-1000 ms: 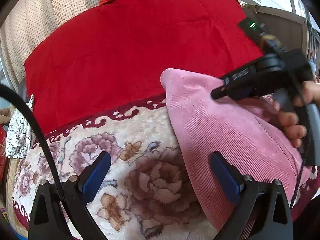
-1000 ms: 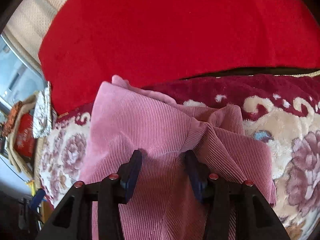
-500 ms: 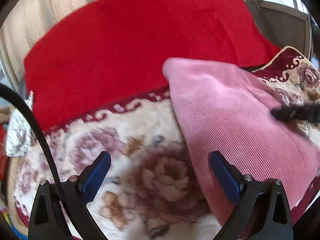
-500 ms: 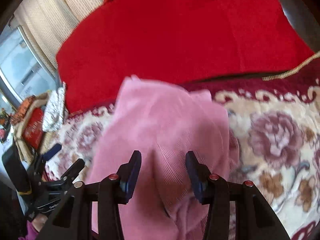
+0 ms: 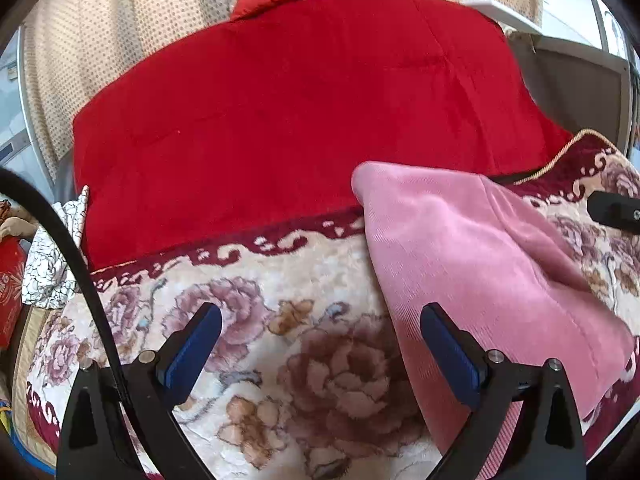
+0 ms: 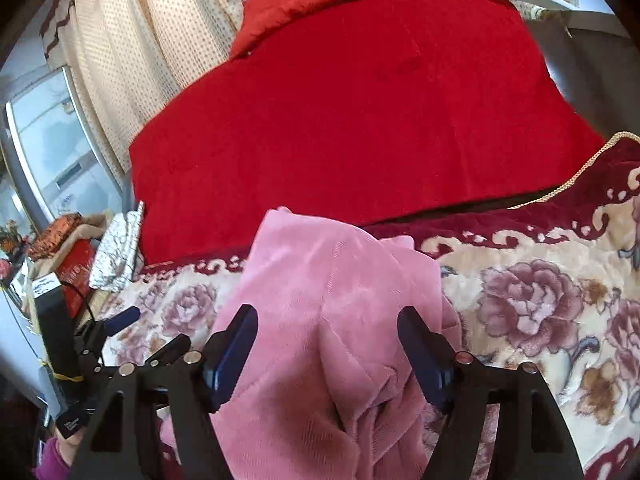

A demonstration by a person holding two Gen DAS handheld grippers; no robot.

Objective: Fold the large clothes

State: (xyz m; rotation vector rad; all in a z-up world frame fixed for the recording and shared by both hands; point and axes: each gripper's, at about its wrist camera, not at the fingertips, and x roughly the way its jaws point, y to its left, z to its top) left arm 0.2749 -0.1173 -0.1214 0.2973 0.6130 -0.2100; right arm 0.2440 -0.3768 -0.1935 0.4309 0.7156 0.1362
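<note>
A pink corduroy garment (image 5: pixel 472 264) lies folded on the floral blanket (image 5: pixel 280 280), right of centre in the left wrist view. My left gripper (image 5: pixel 320 330) is open and empty, above the blanket at the garment's left edge. In the right wrist view the garment (image 6: pixel 332 300) lies straight ahead with a raised crease. My right gripper (image 6: pixel 326 332) is open over it, holding nothing. The left gripper also shows at the left edge of that view (image 6: pixel 120 320).
A large red quilt (image 5: pixel 300 120) lies behind the garment across the back of the bed. Dotted beige curtains (image 6: pixel 160 40) hang behind. A black-and-white patterned cloth (image 5: pixel 52 252) and a red box (image 6: pixel 76 272) sit at the left, beside the bed.
My right gripper has opened, let go of the pink garment and pulled back and up. The garment now lies flatter on the blanket. My left gripper has stayed open.
</note>
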